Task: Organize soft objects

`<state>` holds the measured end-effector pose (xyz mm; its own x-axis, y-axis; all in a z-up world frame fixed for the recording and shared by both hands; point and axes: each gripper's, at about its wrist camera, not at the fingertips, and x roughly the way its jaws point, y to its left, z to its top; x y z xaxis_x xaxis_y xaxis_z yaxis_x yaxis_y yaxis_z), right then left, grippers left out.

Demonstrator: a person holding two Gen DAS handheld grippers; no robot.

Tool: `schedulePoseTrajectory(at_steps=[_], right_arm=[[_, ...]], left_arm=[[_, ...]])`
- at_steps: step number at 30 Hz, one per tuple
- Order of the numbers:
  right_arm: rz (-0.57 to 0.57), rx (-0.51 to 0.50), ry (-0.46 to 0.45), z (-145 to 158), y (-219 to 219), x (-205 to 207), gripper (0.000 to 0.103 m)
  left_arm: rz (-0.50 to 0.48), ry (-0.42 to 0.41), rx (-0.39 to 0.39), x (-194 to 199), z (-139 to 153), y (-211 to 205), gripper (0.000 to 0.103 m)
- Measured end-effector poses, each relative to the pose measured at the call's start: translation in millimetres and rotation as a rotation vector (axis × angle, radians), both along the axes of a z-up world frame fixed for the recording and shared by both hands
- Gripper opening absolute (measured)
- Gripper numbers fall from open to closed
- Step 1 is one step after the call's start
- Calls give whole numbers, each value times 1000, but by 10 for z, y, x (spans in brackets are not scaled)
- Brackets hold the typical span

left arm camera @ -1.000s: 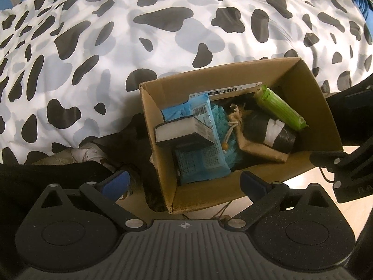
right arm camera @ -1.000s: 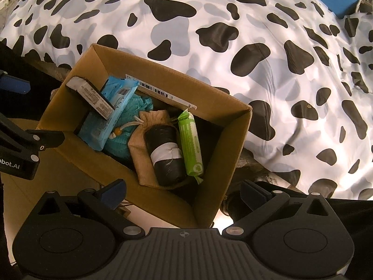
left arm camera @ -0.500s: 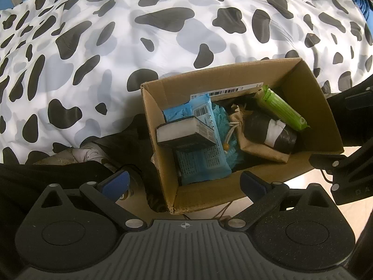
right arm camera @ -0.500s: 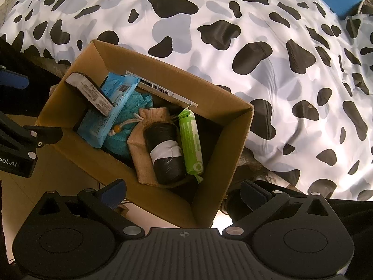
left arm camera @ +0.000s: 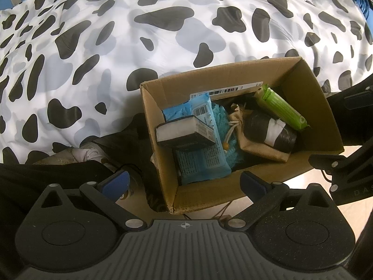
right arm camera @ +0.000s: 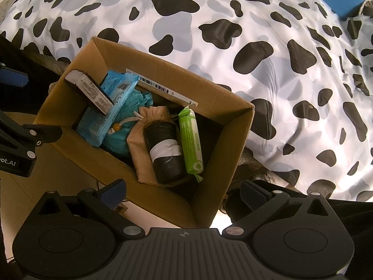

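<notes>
The left gripper (left arm camera: 184,183) hangs above the near edge of the box (left arm camera: 300,84), jaws spread wide with nothing between them. The right gripper (right arm camera: 183,191) hovers over the box's (right arm camera: 230,149) other near corner, its jaws equally wide and empty. Each gripper shows at the edge of the other's view.

The open cardboard box stands on the floor against a bed covered by a cow-print quilt (left arm camera: 116,46). Inside, a blue wipes pack (left arm camera: 205,154) leans along one end, and a dark sponge block (left arm camera: 184,133) with a white face rests on top of it. Beside the pack lies a teal cloth (right arm camera: 130,126), partly under a tan drawstring pouch (right arm camera: 144,161) whose cord carries an orange bead. A black bag roll (right arm camera: 165,149) with a white band lies on the pouch, and a green tissue pack (right arm camera: 191,142) lies just beside the roll, touching it, toward the box's other end. A barcode label (right arm camera: 160,87) runs along the far inner wall.
</notes>
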<state>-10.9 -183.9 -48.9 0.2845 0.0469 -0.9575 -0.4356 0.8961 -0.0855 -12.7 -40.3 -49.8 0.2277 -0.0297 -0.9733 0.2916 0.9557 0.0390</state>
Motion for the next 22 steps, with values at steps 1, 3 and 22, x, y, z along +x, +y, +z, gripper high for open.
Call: schedulePoseTrajectory(at_steps=[1,3,22], right_arm=[[1,-1,0,1,3,1,103],[1,-1,0,1,4,1,103],[8,-9,3,-9,0,1,103]], left_arm=[[0,0,0,0,0,0,103],[0,1,1,0,-1,-1,103],[-4,1,4,-19,-26,-6,103]])
